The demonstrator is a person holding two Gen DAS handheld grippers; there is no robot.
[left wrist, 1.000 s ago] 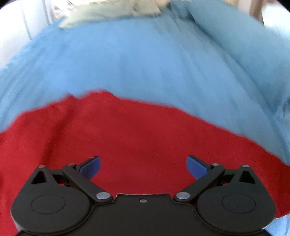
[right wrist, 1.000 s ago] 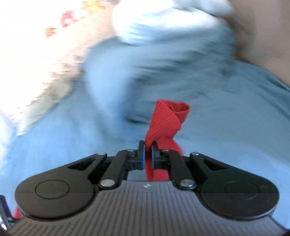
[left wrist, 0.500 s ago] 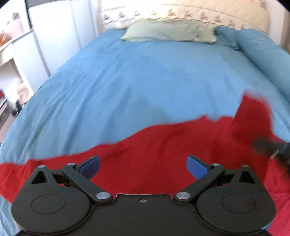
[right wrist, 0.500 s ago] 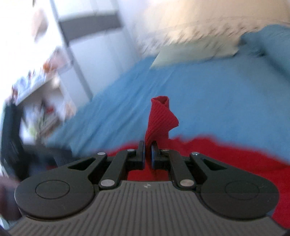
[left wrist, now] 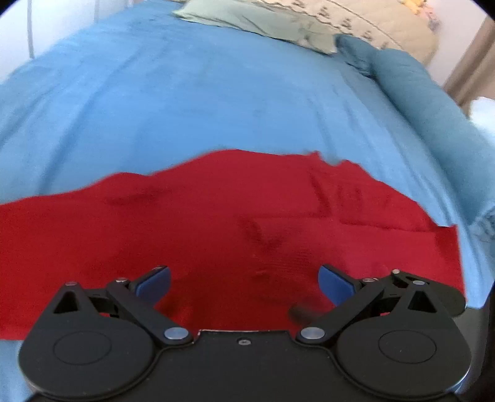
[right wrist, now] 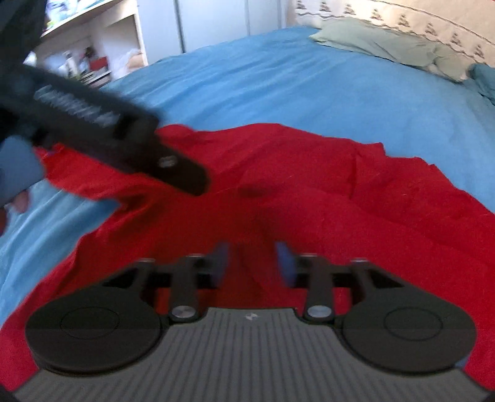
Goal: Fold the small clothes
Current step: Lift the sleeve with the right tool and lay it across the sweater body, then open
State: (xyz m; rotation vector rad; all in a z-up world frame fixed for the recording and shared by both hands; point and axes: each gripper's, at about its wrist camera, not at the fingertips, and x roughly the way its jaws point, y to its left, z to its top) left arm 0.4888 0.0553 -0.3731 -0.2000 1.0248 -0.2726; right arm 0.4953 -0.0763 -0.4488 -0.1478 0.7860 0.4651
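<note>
A red garment (left wrist: 235,216) lies spread flat on the blue bedspread (left wrist: 191,102), with a narrow strip sticking out at its right end. My left gripper (left wrist: 244,283) is open and empty just above the garment's near part. In the right wrist view the same red garment (right wrist: 309,191) lies rumpled with folds at its far edge. My right gripper (right wrist: 252,263) is open and empty over it, its fingers blurred. The left gripper's black body (right wrist: 102,133) reaches in from the left over the garment's left end.
A pale green pillow (left wrist: 256,21) and a cream quilted headboard (left wrist: 371,27) are at the bed's far end. A rolled blue duvet (left wrist: 433,102) runs along the right side. White cupboards and shelves (right wrist: 92,46) stand beyond the bed's left edge.
My right gripper has opened and let go of the red cloth it was holding up. The cloth now lies on the bed. Both grippers have swung over the garment.
</note>
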